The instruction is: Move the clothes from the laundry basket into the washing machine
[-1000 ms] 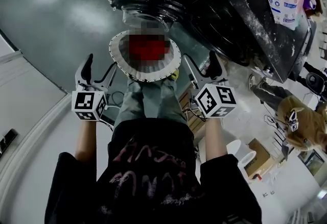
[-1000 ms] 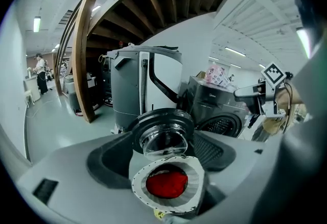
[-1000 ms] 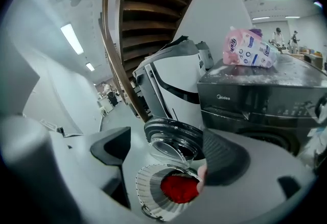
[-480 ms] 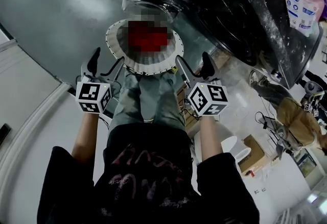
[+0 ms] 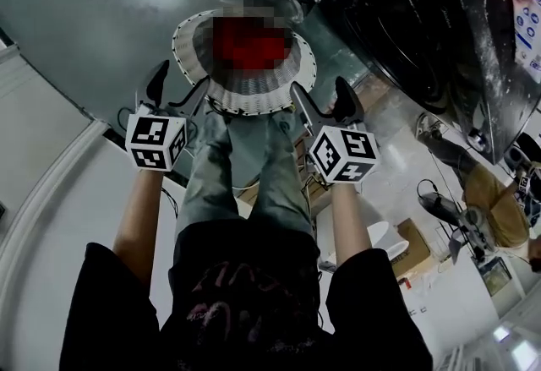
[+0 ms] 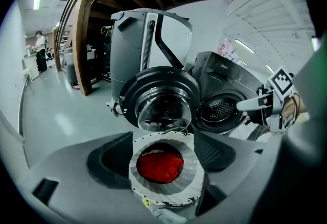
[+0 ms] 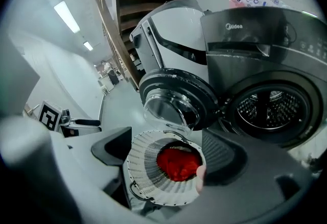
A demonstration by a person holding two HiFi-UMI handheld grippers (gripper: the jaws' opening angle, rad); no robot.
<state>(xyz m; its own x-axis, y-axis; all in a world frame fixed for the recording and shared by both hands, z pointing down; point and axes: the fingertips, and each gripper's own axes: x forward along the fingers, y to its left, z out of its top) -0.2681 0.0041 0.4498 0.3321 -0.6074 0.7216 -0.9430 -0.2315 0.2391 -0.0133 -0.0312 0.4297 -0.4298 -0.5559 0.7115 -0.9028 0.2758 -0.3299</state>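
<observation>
Left claw (image 5: pixel 179 80) and right claw (image 5: pixel 319 95) both spread, empty; laundry basket (image 5: pixel 188 38) holding red garment (image 6: pixel 159 166) just ahead; washing machine (image 7: pixel 245 39) beyond, open.

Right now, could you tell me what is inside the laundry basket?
A bunched red garment lies at the bottom of the white laundry basket. Anything underneath it is covered, so I cannot tell whether more clothes are there.
</observation>
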